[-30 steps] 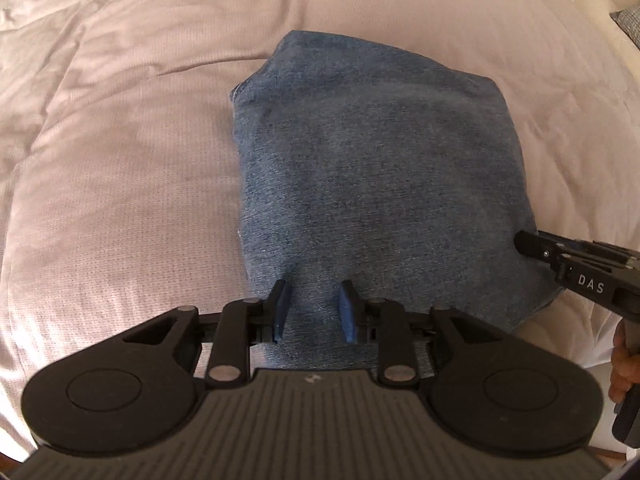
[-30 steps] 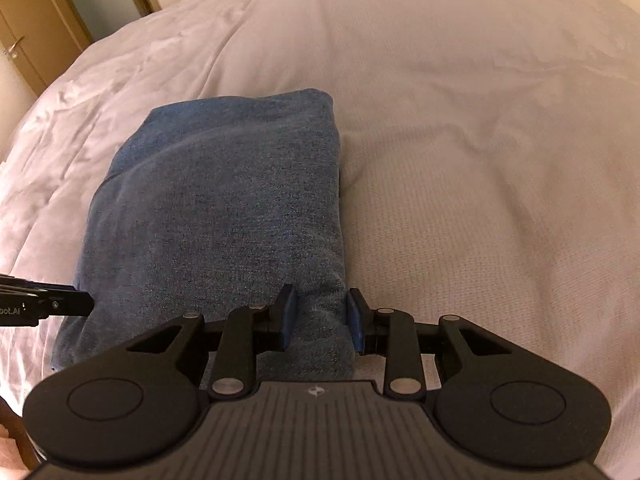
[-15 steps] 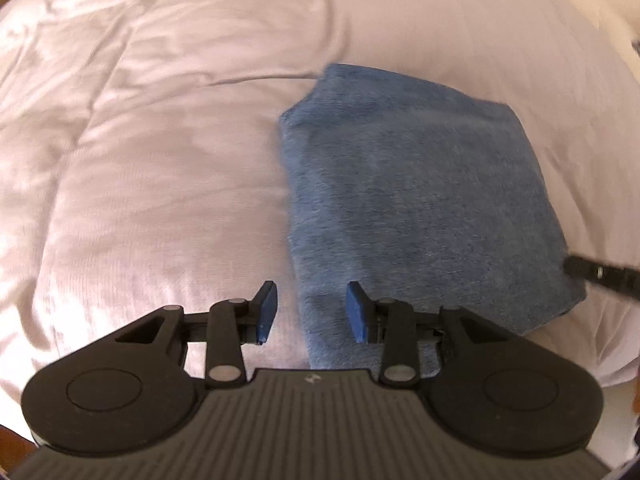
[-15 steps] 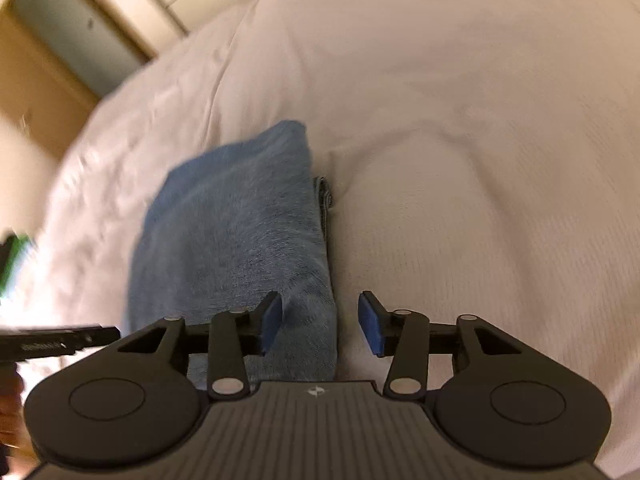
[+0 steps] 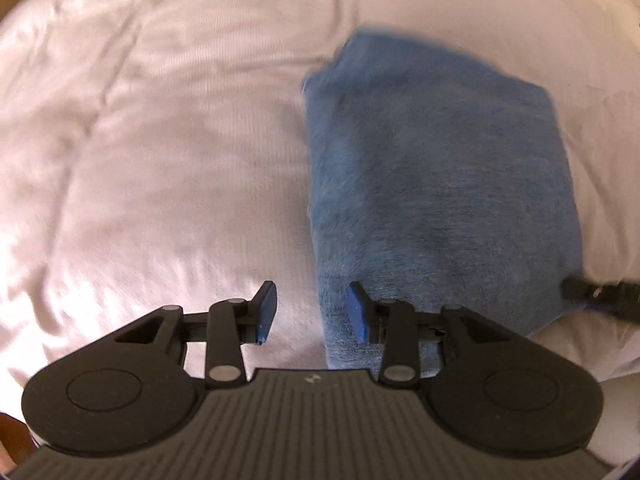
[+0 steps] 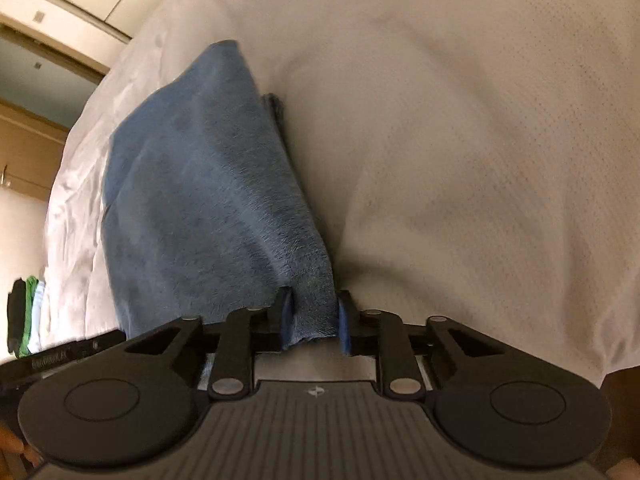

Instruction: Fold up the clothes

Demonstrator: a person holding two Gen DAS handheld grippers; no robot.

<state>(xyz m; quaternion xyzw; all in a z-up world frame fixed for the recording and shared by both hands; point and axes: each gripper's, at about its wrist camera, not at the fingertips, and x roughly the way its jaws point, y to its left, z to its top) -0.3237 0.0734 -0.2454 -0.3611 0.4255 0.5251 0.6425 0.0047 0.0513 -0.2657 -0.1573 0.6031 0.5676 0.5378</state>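
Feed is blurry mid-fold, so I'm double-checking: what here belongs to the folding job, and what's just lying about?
Job:
- folded blue garment
- left gripper, open at its near left edge
- right gripper, fingers closing on its near corner

Lying about:
- white duvet
- stack of clothes far left
- wooden door

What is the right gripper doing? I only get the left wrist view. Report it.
Observer: The right gripper is closed on the near corner of the folded blue garment, with fabric pinched between its pads.
Operator: Tell me what else that camera shows.
Observer: A small pile of clothes, black, green and white, shows at the far left edge, past the white duvet.
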